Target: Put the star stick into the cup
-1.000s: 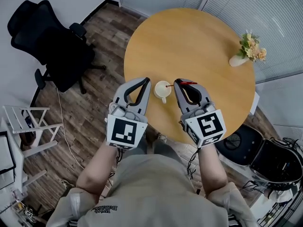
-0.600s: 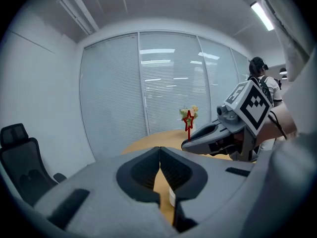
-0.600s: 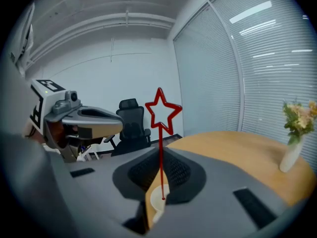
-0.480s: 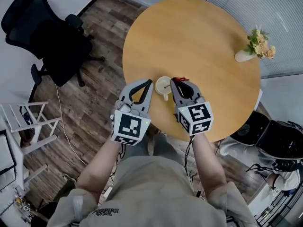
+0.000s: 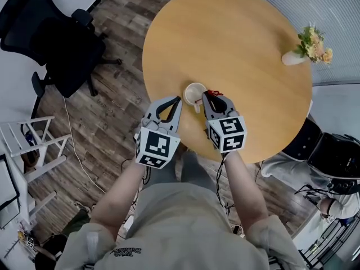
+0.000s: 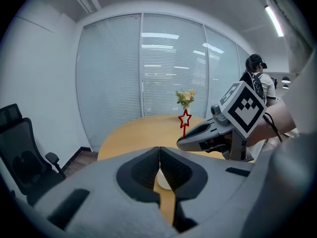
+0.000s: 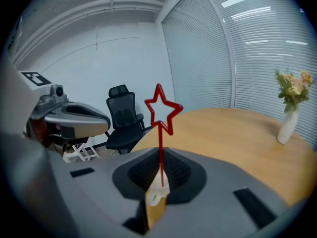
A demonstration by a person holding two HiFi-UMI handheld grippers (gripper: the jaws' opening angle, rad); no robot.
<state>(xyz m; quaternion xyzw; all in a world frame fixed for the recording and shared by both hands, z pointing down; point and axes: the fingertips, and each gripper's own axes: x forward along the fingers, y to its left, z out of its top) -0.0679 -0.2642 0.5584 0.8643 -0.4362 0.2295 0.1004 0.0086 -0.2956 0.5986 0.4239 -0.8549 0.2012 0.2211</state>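
Red star-topped thin plastic stick [image 7: 162, 114]: clamped in the right gripper [image 7: 159, 156], jaws closed tight on the lower stem, star upright above them. In the head view the stick [image 5: 212, 93] sits at that gripper's tips, just right of the small white cup [image 5: 194, 93] and not yet in it. The cup stands near the desk edge closest to us, handle toward us, mouth open upward. We can't see inside it.

Left gripper [image 5: 176, 99]: jaws together on nothing, tips just left of the cup. So the cup sits between the two grippers.

Round light-wood desk [image 5: 236, 44] is under the cup. A white vase with yellow flowers [image 5: 312, 45] is well away on the cup's far right. A black office chair [image 5: 62, 44] stands on the floor, well to the cup's left.

We judge the step in hand to be lining up for insertion. To do it well, we bring the stem's lower end over the cup mouth and go down straight. We let go only once the end is past the rim. Little stem shows below the pads, so the right gripper must come close. The cup looks light and could tip, so the left gripper could steady its side.
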